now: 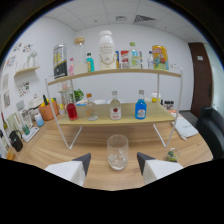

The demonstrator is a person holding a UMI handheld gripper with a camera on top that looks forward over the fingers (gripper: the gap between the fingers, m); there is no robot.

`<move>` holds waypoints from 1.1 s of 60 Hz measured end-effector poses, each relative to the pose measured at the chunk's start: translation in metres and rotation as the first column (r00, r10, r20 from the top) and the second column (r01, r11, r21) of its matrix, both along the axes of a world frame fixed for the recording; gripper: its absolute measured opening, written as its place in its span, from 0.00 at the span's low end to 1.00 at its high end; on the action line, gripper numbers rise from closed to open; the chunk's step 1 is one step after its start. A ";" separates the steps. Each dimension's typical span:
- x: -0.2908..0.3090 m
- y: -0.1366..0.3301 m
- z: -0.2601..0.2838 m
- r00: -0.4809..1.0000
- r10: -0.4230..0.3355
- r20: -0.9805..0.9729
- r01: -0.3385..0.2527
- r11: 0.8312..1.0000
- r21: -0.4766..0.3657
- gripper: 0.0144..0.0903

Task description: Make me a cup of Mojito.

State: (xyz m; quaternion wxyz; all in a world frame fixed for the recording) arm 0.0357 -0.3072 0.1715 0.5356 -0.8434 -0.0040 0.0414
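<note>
We have the clear glass (117, 152) standing upright on the wooden table (60, 150), just ahead of the gripper (113, 163) and centred on the gap between its fingers. The jaws are spread wide and grip nothing; the glass sits a little beyond the fingertips (84, 161), not yet between them.

We judge the glass rigid, smooth and breakable, fairly light, and likely slippery under hard pads. We would take it around the lower to middle wall, below the rim, where the sides look straight, and close gently enough to hold without cracking it. It seems to hold something pale at the bottom, perhaps ice, though we cannot be sure from here.

Beyond the glass stands a two-tier wooden shelf (120, 120). On its lower tier we see a row of small bottles: a red bottle (72, 109), an amber bottle (90, 107), a clear bottle with a red label (115, 107) and a blue bottle (141, 106). These look liquid-filled and capped, so heavier for their size and best gripped at the body. The upper tier carries a tall white bottle (106, 50), a jar and several other containers whose contents we cannot read.
</note>
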 end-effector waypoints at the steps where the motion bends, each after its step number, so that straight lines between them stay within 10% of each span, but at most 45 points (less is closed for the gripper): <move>1: -0.002 0.005 0.005 1.000 0.001 -0.001 -0.001 1.000 0.008 0.95; 27: -0.004 0.159 0.060 0.999 -0.024 0.030 0.022 0.997 0.071 0.90; 49: 0.003 0.199 0.009 0.998 -0.042 0.054 0.044 0.998 -0.042 0.29; 66: 0.003 0.194 0.012 0.997 -0.004 0.076 0.005 1.000 -0.013 0.27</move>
